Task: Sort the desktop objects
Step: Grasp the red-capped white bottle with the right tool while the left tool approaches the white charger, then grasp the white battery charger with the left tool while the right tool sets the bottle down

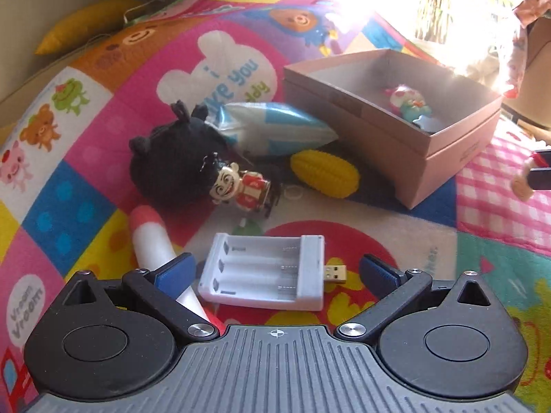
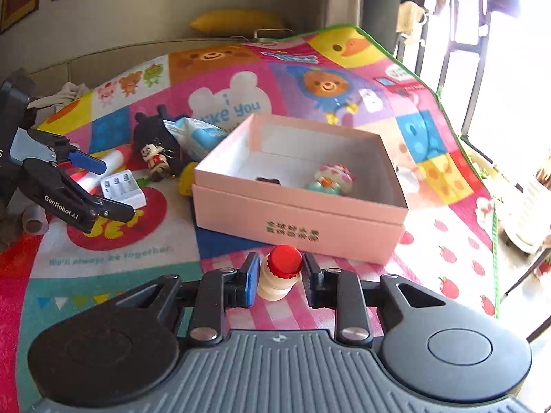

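Two grippers are at work on the colourful cartoon-print play mat (image 2: 310,79). My right gripper (image 2: 279,275) has its fingers pressed in on a small cream plastic bottle with a red cap (image 2: 279,270), held just in front of the near wall of the pink cardboard box (image 2: 296,220). My left gripper (image 1: 273,270) is spread wide, its blue pads either side of the white plastic battery charger with a gold USB plug (image 1: 267,272), which lies flat on the mat; I judge neither pad is touching it yet.

So I judge one item is in transit and the next pick is being lined up. The bottle needs lifting over the box wall and letting go inside; the left fingers must come down and close across the charger's long sides, clear of the white-and-red tube (image 1: 155,241) beside it.

Inside the box sit a pastel, pink-and-teal figurine (image 2: 330,179) and a small dark object (image 2: 268,180) I cannot identify
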Tool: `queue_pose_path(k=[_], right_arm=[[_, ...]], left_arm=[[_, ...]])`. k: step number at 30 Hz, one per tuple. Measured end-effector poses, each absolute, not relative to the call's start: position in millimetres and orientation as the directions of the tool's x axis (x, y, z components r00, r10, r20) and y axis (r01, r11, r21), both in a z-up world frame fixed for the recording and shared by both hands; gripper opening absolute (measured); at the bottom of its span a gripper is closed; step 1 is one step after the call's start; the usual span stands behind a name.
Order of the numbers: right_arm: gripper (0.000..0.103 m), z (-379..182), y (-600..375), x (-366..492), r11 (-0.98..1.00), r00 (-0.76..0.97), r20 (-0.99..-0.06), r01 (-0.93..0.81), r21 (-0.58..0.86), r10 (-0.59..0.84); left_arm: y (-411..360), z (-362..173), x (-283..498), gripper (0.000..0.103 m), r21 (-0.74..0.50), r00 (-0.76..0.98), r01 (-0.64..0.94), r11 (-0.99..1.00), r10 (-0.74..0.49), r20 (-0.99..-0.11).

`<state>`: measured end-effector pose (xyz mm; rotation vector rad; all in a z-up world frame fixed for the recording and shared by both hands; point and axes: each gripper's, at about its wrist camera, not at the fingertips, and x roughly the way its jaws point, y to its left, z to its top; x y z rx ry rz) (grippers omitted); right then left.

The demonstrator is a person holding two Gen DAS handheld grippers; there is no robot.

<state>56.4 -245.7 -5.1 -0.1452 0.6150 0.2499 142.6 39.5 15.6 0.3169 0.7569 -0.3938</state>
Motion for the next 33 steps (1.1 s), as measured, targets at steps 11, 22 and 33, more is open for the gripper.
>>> queue_pose_path(k=[11, 22, 33], right_arm=[[0.026, -26.8, -263.9, 55.0, 0.967, 0.776, -0.587, -0.247, 0.053, 0.231], [0.031, -25.7, -262.5, 36.6, 0.966, 0.797, -0.556, -0.257, 0.041, 0.236], [0.083, -20.5, -282.3, 17.0, 0.996, 0.885, -0.457, -0.068, 0.055, 0.086]], left_arm=[[8.3, 12.6, 117.1, 0.103, 0.081, 0.542, 0.619, 0.781, -0.351, -0.763], [-37.9, 16.4, 62.0, 0.103, 0.044, 0.630, 0.510, 0.859, -0.338, -0.699], [-65.8, 15.6, 98.7, 0.103, -0.018, 0.693, 0.313, 0.950, -0.241, -0.680]])
